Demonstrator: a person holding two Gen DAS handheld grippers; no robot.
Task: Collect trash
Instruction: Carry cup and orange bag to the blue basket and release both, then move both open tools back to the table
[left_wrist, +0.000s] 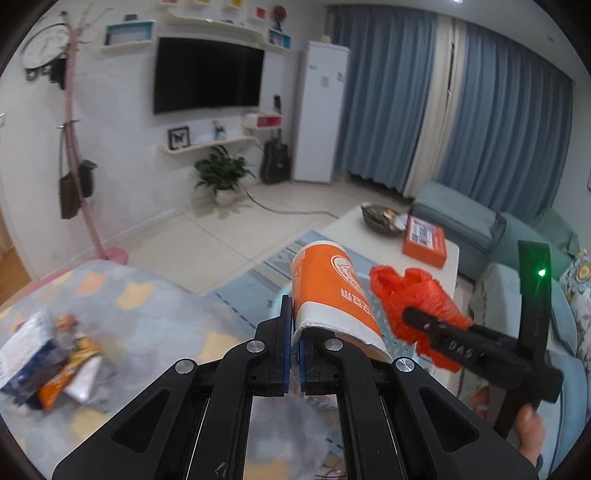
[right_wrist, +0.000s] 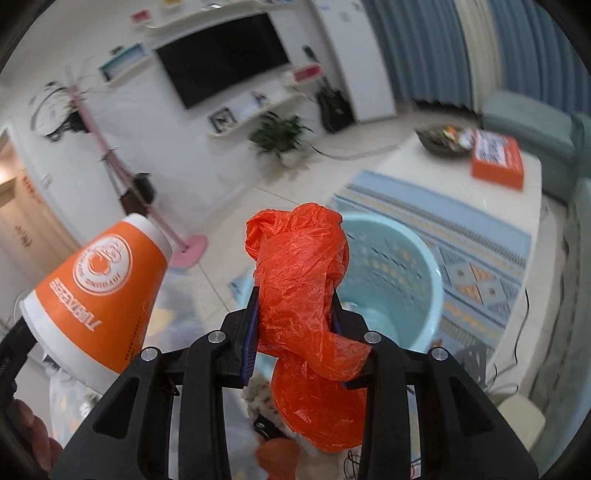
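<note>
Cup (left_wrist: 328, 291) pinched in left tool (left_wrist: 294, 332)

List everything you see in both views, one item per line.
paper cup: 1, orange and white, gripped at its rim
plastic bag: 1, orange, crumpled, held over the basket
basket: 1, light blue, on the floor
wrappers: several, mixed colours, on the patterned cloth
box: 1, orange, on the white table
bowl: 1, dark, on the table
TV: 1, black, on the wall
plant: 1, green, below the TV
left gripper: holding the cup
right gripper: holding the bag
</note>
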